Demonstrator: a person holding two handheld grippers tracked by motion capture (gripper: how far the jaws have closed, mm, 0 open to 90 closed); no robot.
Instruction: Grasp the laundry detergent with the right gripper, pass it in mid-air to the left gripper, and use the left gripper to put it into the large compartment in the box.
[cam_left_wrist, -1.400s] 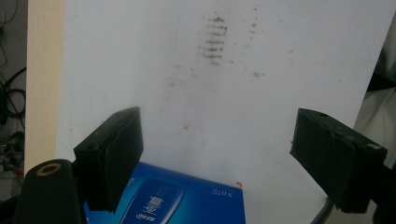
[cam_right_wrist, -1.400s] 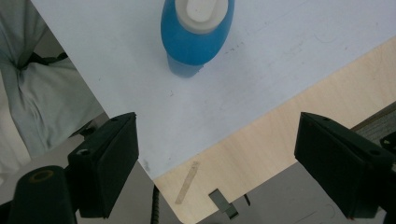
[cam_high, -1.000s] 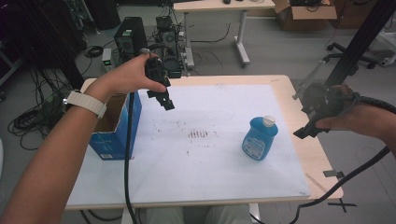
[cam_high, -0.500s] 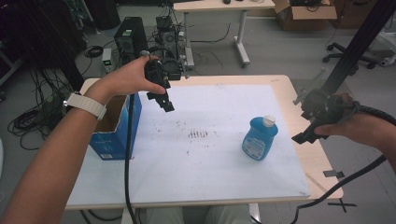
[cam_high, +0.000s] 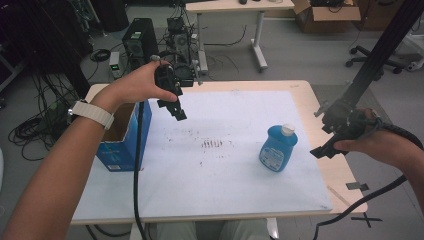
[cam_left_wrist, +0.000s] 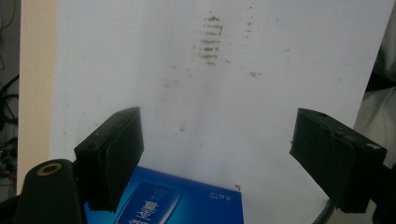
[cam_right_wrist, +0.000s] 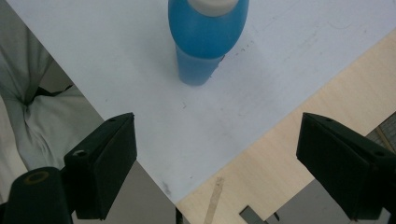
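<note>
Right tongs (cam_high: 324, 150) gaping empty, near blue bottle (cam_high: 277, 149).

high view: above the near edge of the worktop (cam_high: 320, 100), facing forward and down, whole top seen | left gripper view: close, looks down onto the white sheet (cam_left_wrist: 280, 56) and blue box (cam_left_wrist: 187, 205) by the left edge | right gripper view: close, over the right edge, shares the blue bottle (cam_right_wrist: 205, 42) with high view (cam_high: 277, 149)
</note>
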